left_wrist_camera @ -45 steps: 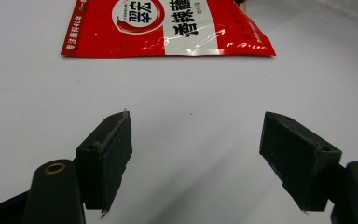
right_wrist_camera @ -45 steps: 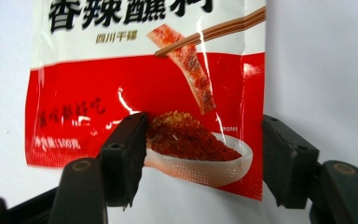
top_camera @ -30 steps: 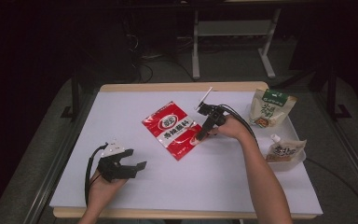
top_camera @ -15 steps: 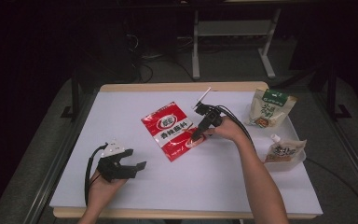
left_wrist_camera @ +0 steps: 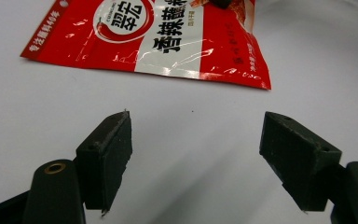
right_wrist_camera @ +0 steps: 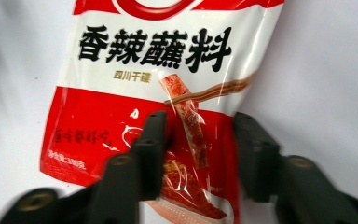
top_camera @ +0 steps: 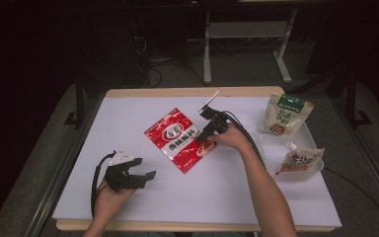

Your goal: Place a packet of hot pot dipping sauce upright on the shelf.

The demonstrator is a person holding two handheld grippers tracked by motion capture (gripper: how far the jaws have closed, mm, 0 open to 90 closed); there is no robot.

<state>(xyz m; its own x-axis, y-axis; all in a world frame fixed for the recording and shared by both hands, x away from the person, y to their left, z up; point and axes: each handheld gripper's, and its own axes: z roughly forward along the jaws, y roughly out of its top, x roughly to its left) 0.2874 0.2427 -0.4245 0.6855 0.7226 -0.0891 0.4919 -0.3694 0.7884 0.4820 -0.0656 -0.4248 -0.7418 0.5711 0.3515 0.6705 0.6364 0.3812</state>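
A red and white sauce packet (top_camera: 177, 140) lies flat on the white table top (top_camera: 227, 187), near its middle. My right gripper (top_camera: 203, 143) points down at the packet's lower right part. In the right gripper view its jaws straddle that end of the packet (right_wrist_camera: 158, 60), the gripper (right_wrist_camera: 200, 121) open with the film between the jaws; they have just been closing. My left gripper (top_camera: 146, 168) rests open near the front left, in a hand, with nothing between its fingers. The left gripper view has that gripper (left_wrist_camera: 196, 130) facing the packet (left_wrist_camera: 158, 42) across bare table.
A green and white pouch (top_camera: 285, 114) stands at the back right. A brown spouted pouch (top_camera: 300, 159) lies in a shallow white tray (top_camera: 296, 176) at the right edge. Cables trail from both grippers. The table's wooden rim (top_camera: 192, 92) runs along the back.
The right gripper has shifted slightly left onto the packet's lower right part, and its jaws stand narrower. The left gripper and the packet have stayed put.
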